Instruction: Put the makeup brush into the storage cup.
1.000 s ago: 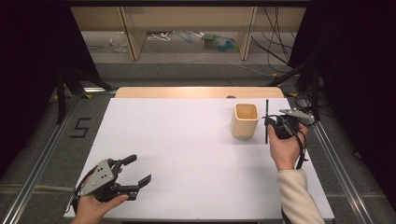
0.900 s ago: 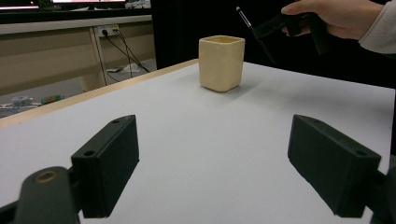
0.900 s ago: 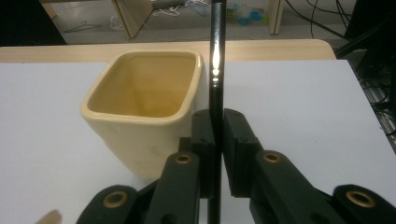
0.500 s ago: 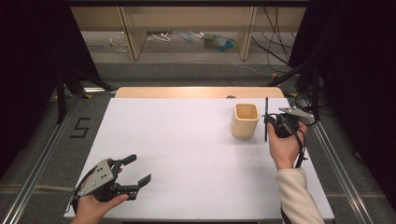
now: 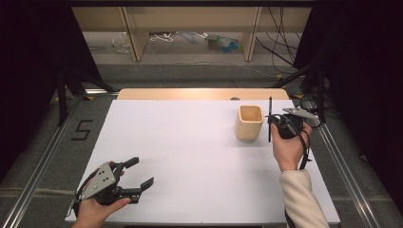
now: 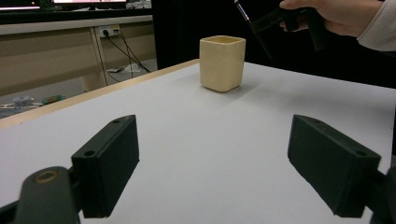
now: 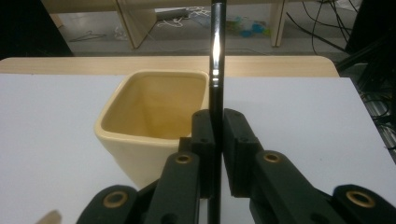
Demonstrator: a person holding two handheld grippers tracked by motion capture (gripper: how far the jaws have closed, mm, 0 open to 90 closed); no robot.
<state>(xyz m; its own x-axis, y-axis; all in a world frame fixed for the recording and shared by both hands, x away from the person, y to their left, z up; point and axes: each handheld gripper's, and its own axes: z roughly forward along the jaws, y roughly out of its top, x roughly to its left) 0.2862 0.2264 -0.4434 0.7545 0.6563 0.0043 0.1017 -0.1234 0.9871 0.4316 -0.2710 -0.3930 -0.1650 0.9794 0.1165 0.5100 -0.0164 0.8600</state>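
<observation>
We are looking down on a white table (image 5: 199, 142) with a strip of light wood along its far edge. A cream square cup (image 5: 249, 121) is standing upright toward the far right of the white surface; in the right gripper view its inside (image 7: 156, 109) is showing empty.

Just to the right of the cup, the right gripper (image 5: 272, 119) is hovering in the person's right hand (image 5: 287, 147), whose cream sleeve (image 5: 302, 197) is coming in from the bottom edge. Its jaws are clenched on a thin black pen (image 5: 270, 118), which is standing roughly upright, close beside the cup's right wall and apart from it. In the right gripper view the pen (image 7: 216, 70) is running straight up between the two black pads (image 7: 236, 135), with a narrow silver band partway along its glossy shaft. We cannot tell whether its lower tip is touching the table.

At the near left corner, well apart from the cup, the left gripper (image 5: 140, 173) is being held low over the table in the left hand (image 5: 97, 209). Its jaws are released, spread wide and gripping nothing. In the left gripper view we are seeing the cup (image 6: 222, 63) far ahead between those jaws, with the right hand (image 6: 336, 14) and the slanting pen (image 6: 254, 28) above it to the right.
</observation>
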